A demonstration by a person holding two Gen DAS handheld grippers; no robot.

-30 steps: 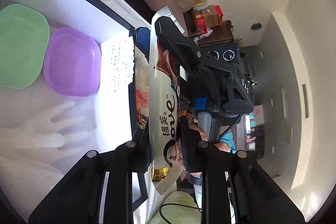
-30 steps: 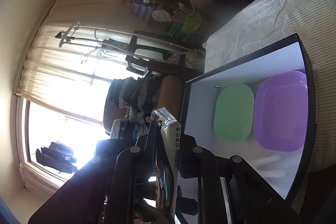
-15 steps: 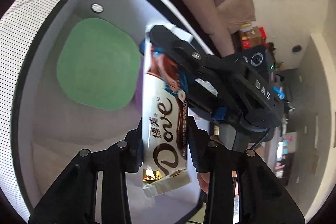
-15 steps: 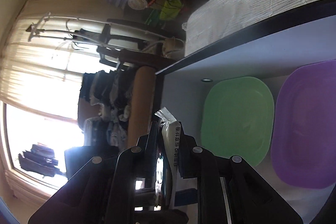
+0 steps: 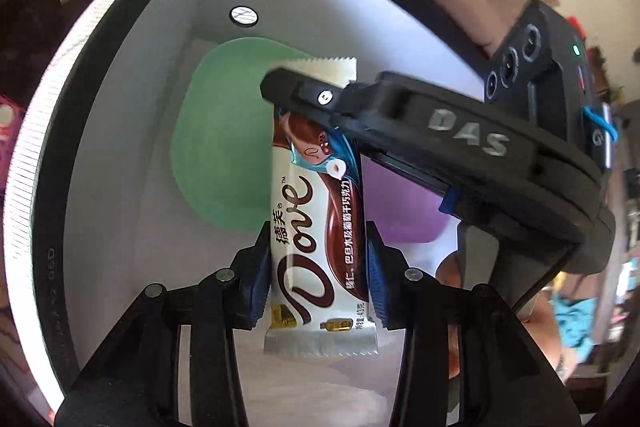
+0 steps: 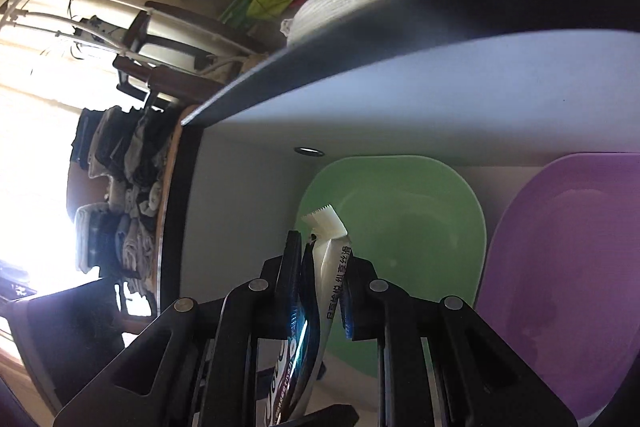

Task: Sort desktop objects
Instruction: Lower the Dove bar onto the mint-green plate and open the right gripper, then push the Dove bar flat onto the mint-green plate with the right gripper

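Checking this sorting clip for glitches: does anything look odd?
Yes: both grippers clamp one Dove chocolate bar at once, left gripper near its lower end, right gripper near the top, held above the green plate.

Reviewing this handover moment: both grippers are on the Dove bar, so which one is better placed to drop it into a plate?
Probably right. The right gripper pinches the Dove bar directly over the green plate; the left gripper holds its lower end, away from the plate.

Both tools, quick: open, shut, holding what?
Left tool: closed on the Dove chocolate bar.
Right tool: closed on the same bar's far end.
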